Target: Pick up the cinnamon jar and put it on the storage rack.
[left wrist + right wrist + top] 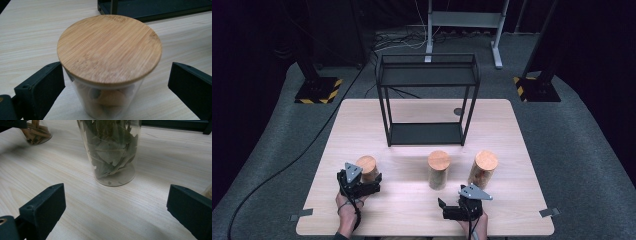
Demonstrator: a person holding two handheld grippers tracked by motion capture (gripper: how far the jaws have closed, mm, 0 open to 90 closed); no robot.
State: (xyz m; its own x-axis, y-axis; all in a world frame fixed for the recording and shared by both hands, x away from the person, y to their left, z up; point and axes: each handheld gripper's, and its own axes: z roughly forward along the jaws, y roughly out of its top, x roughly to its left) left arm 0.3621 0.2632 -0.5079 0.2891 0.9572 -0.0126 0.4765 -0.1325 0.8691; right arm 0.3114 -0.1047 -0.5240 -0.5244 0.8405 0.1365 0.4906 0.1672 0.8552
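Note:
Three glass jars with bamboo lids stand in a row on the wooden table (pixel 412 115). My left gripper (pixel 371 178) is open around the left jar (pixel 366 167). In the left gripper view its jaws stand wide on either side of that jar (pixel 110 50), clear of the glass, and the left gripper (pixel 115 75) holds nothing. Brown pieces fill this jar. My right gripper (pixel 451 204) rests near the front edge, open. It (pixel 115 200) faces the middle jar (pixel 112 152), which is full of green leaves and stands a little ahead of the jaws. The right jar (pixel 483 169) stands beside it.
A black metal two-tier rack (pixel 427 100) stands at the back centre of the table, and its lower shelf (pixel 155 10) is just behind the jars. Dark floor with cables and stand bases surrounds the table. The left jar (pixel 37 132) stands far left of the leaf jar.

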